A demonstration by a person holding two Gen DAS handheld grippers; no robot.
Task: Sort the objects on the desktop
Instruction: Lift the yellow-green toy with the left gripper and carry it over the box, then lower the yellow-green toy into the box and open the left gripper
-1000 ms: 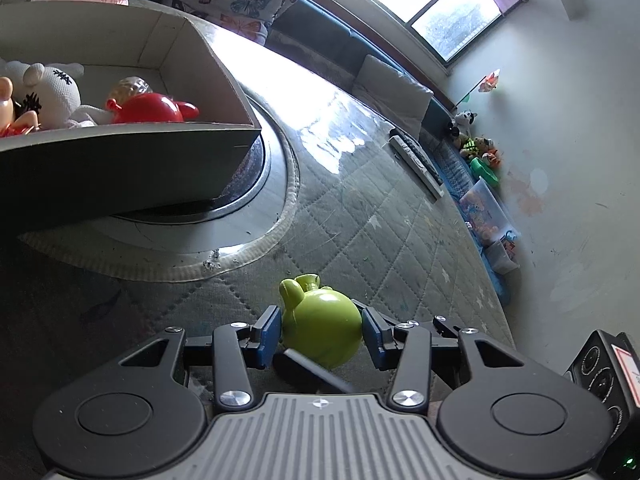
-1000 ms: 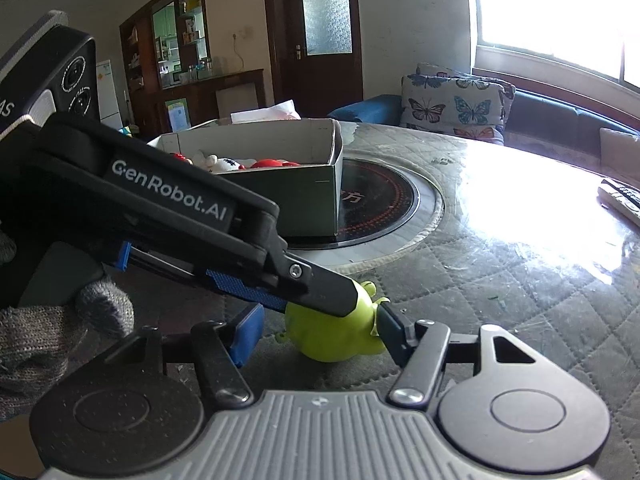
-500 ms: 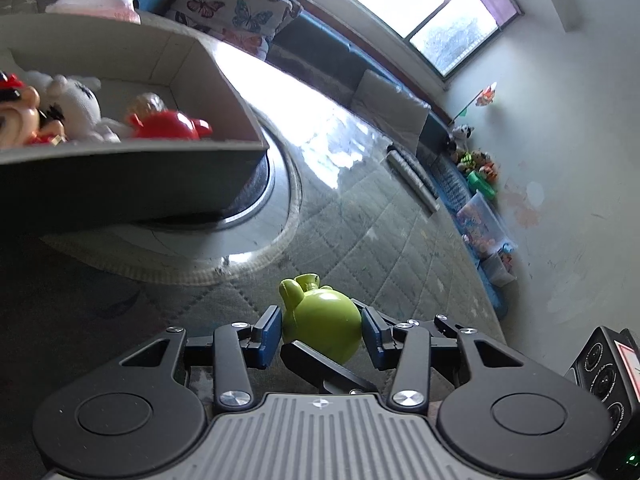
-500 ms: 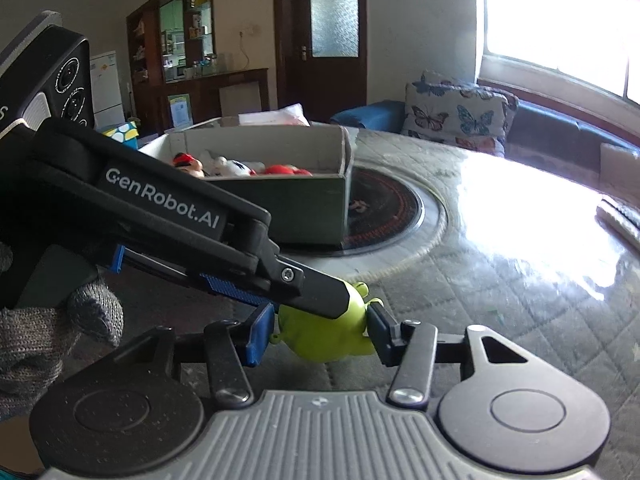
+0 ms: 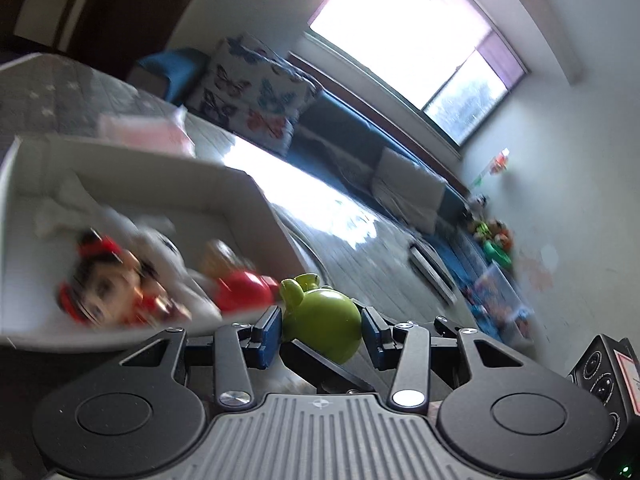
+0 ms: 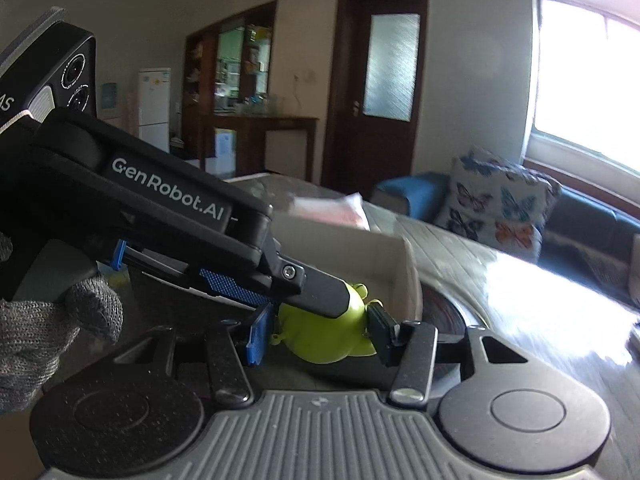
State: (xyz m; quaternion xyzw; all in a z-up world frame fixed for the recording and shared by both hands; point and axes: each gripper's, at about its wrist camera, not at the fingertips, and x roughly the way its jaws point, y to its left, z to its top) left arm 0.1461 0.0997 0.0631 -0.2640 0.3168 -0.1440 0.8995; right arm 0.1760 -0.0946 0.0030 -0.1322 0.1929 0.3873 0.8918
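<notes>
A round green pig toy (image 5: 324,320) hangs off the table between both grippers. My left gripper (image 5: 320,334) is shut on it, its blue pads (image 5: 268,332) pressing the toy's sides. My right gripper (image 6: 318,334) grips the same toy (image 6: 320,340) from another angle, and one finger of the left gripper lies across the toy's top there. The toy box (image 5: 248,184) sits just ahead and to the left, its near rim level with the toy. Inside lie a red toy (image 5: 240,290), a doll with a red bow (image 5: 104,288) and a white plush (image 5: 160,248), all blurred.
A gloved hand (image 6: 40,328) holds the left gripper. A pink tissue pack (image 5: 144,132) lies behind the box (image 6: 384,256). A remote (image 5: 432,272) rests on the quilted table at the right. A butterfly cushion (image 6: 496,208) and sofa stand beyond the table.
Both grippers have lifted the green toy off the table and carried it up towards the box. The box's inside now shows from higher up, with motion blur.
</notes>
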